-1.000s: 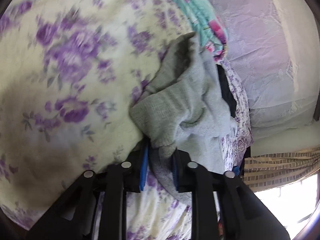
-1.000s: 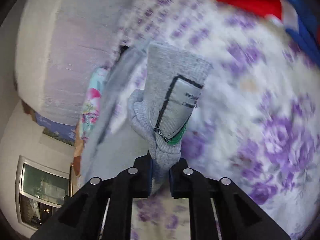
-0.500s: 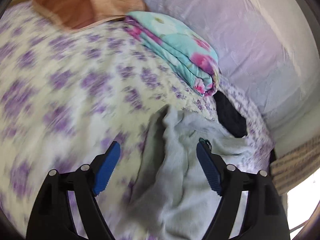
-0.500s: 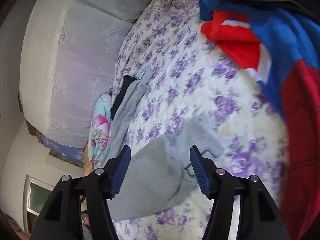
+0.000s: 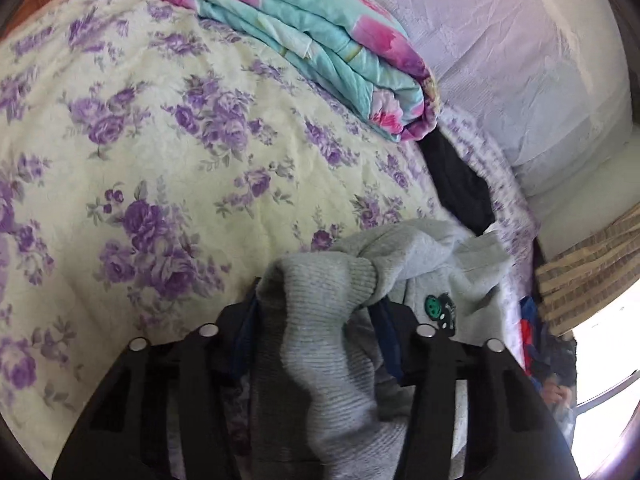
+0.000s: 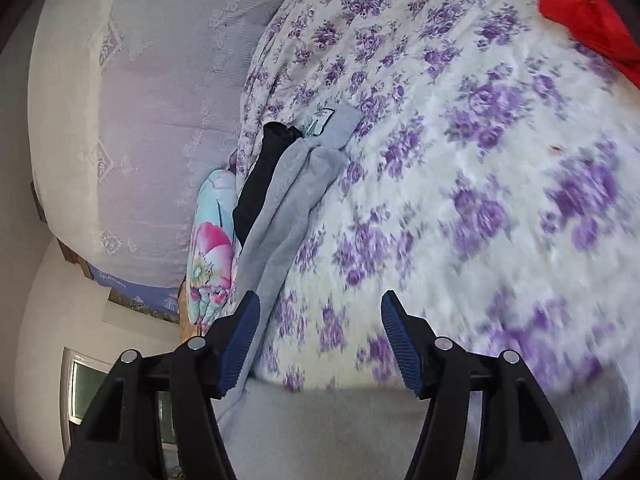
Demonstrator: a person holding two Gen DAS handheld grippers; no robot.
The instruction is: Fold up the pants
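Purple-flowered bedding (image 5: 168,152) covers the bed, with a folded teal quilt (image 5: 320,40) and a black garment (image 5: 456,184) near the far edge. The grey pants (image 6: 280,216) lie as a long narrow strip running away from the right gripper (image 6: 320,344), whose fingers stand apart with nothing between them, only a grey part of the pants below. At the other end, the left gripper (image 5: 320,312) has a ribbed bunch of the pants between its closing fingers, so it is judged nearer for the next fold, along the strip's length.
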